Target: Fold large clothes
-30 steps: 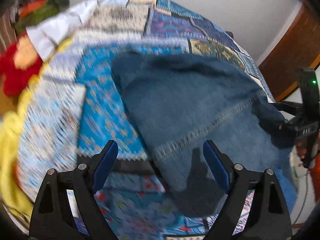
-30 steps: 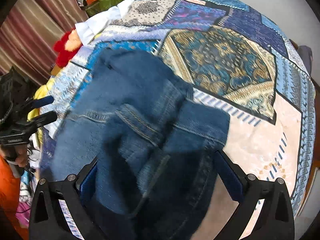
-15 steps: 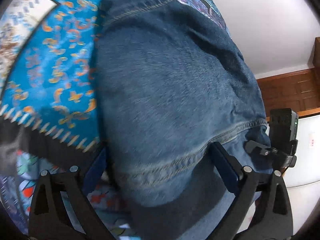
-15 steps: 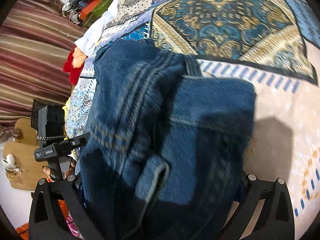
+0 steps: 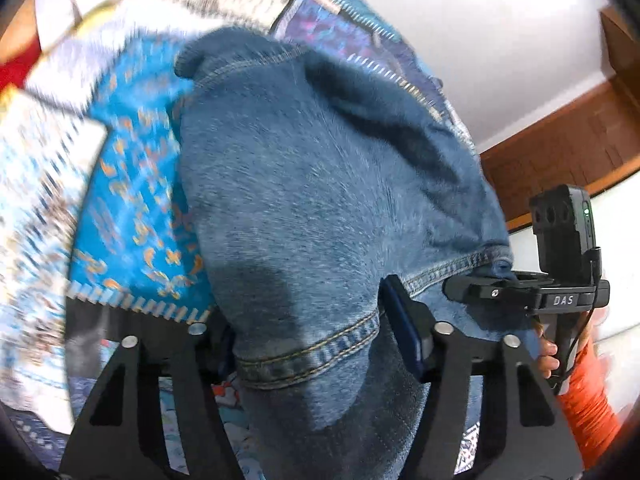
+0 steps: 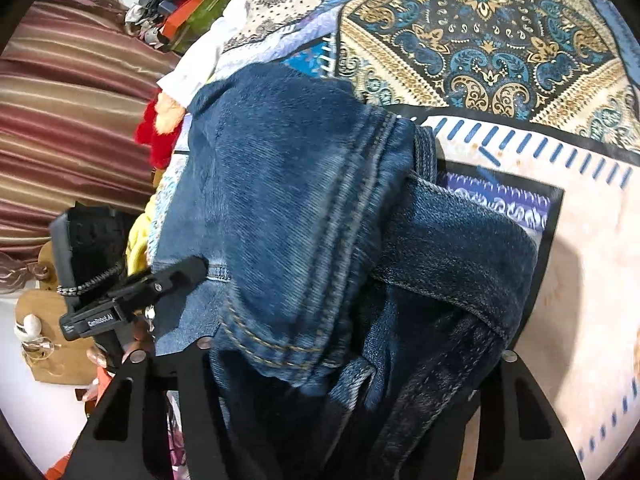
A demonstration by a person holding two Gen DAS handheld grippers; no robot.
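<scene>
Left gripper (image 5: 308, 344): jaws closed onto jeans (image 5: 320, 208) hem, lower centre. Right gripper (image 6: 352, 364): jaws clamp bunched denim; fingertips buried in cloth.

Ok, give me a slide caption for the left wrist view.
Left gripper fingers around a jeans hem, over a patterned bedspread.

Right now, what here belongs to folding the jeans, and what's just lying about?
In the job: jeans; left claw; right claw.
Lying about: patterned bedspread; red plush toy; clutter pile; striped curtain.
</scene>
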